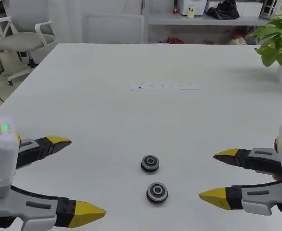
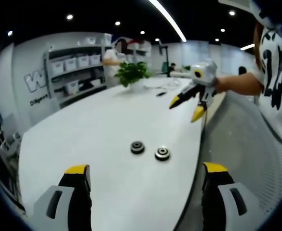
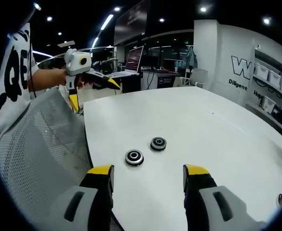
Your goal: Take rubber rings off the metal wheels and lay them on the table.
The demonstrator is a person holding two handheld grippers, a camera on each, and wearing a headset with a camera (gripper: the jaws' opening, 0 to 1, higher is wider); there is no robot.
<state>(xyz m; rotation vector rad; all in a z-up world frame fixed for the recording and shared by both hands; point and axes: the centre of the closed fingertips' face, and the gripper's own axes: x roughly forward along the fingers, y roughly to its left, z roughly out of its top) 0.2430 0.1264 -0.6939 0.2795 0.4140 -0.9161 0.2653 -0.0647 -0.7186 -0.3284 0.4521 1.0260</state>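
Rubber-ringed round metal nearer wheel (image 1: 157, 192) and farther wheel (image 1: 150, 163) on white counter (image 1: 107, 110), between spread, empty yellow-tipped left tool (image 1: 85, 175) and right tool (image 1: 208, 175): pin nearer hub, pinch black ring (image 1: 149, 193) at edge, peel slowly.

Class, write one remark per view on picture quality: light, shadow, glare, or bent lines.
Head view: soft, even light; the far wheel and near wheel throw only faint shadows on the table; lines stay straight. Left gripper view: fisheye bows the table edge; a ceiling light strip glares. Right gripper view: the same bowing, dark ceiling, bright table.
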